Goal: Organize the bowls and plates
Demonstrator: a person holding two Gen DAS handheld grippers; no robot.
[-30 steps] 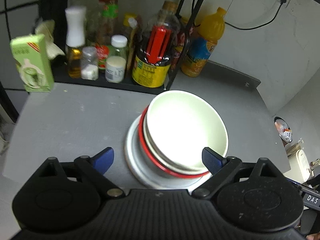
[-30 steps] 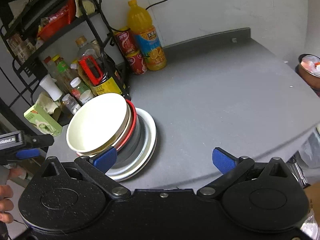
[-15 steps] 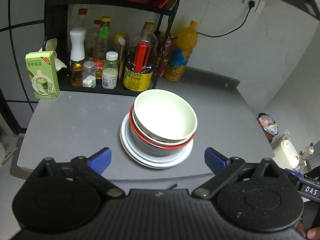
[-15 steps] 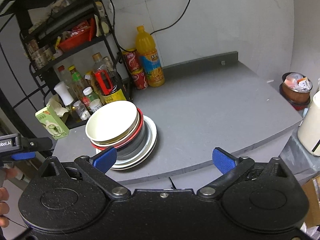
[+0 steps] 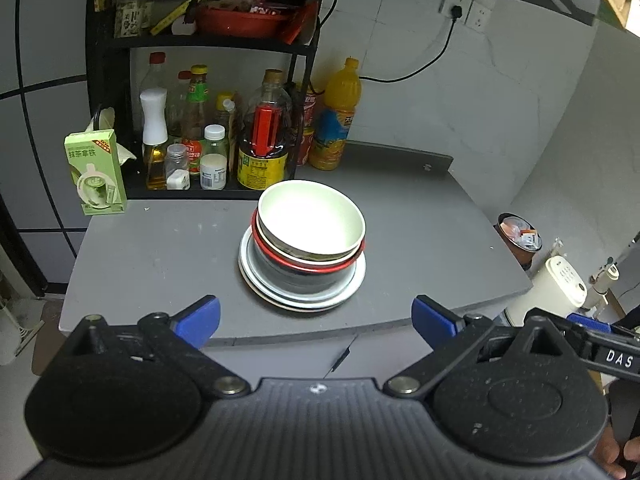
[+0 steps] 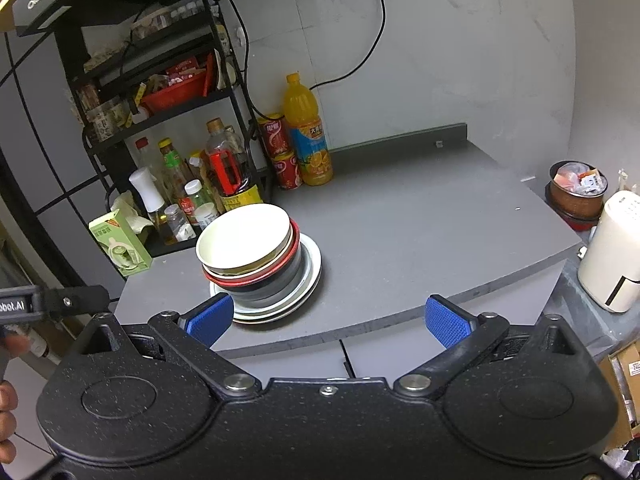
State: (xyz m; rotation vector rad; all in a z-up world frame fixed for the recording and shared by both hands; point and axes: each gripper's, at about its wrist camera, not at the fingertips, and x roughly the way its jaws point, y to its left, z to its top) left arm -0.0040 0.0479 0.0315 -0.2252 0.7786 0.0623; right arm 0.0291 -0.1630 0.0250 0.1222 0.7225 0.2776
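Seemingly your sorting is finished: every dish in view sits in one stack near the middle of the grey table [image 5: 168,248]. White plates [image 5: 296,300] lie at the bottom, a dark bowl with a red rim [image 5: 308,268] sits on them, and a cream bowl [image 5: 312,224] tops the pile, with another pale rim just under it. No loose plate or bowl shows elsewhere on the table in either view. Your left gripper [image 5: 316,318] is spread wide and empty, held off the front edge of the table. Your right gripper [image 6: 328,318] is likewise wide and empty, to the right of the stack. If anything is left, I judge it lies outside these views.
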